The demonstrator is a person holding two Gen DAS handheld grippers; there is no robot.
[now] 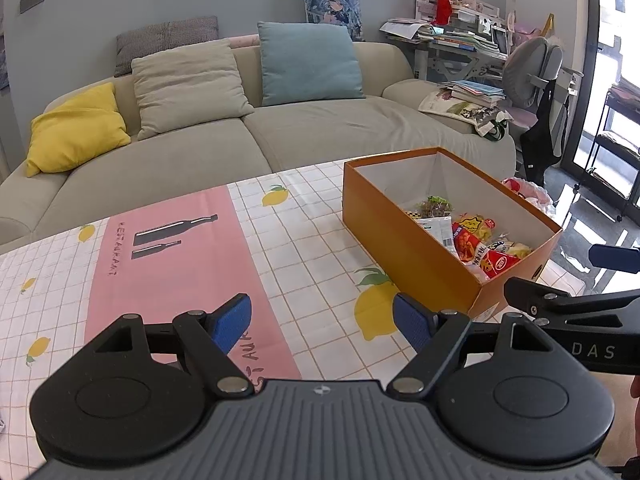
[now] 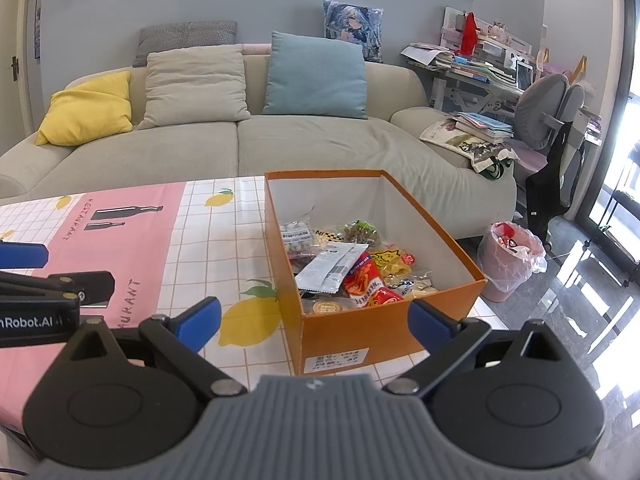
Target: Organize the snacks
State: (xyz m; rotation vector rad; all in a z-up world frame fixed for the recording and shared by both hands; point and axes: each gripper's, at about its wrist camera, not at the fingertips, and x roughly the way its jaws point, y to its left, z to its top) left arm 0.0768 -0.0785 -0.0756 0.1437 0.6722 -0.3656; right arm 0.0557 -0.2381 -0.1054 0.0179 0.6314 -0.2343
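An orange cardboard box [image 2: 336, 336] stands on the table's right side and holds several snack packets [image 2: 360, 276], among them a red one and a white one. The box also shows in the left wrist view [image 1: 400, 248] with the packets [image 1: 476, 244] inside. My left gripper [image 1: 322, 320] is open and empty above the tablecloth, left of the box. My right gripper [image 2: 316, 320] is open and empty, just in front of the box's near end. Each gripper shows at the edge of the other's view.
The table has a lemon-print and pink tablecloth [image 2: 132, 240]. Behind it is a beige sofa [image 2: 240, 136] with cushions. A pink waste bin [image 2: 512, 256] stands on the floor right of the table. A cluttered desk and grey chair [image 2: 548, 112] are at far right.
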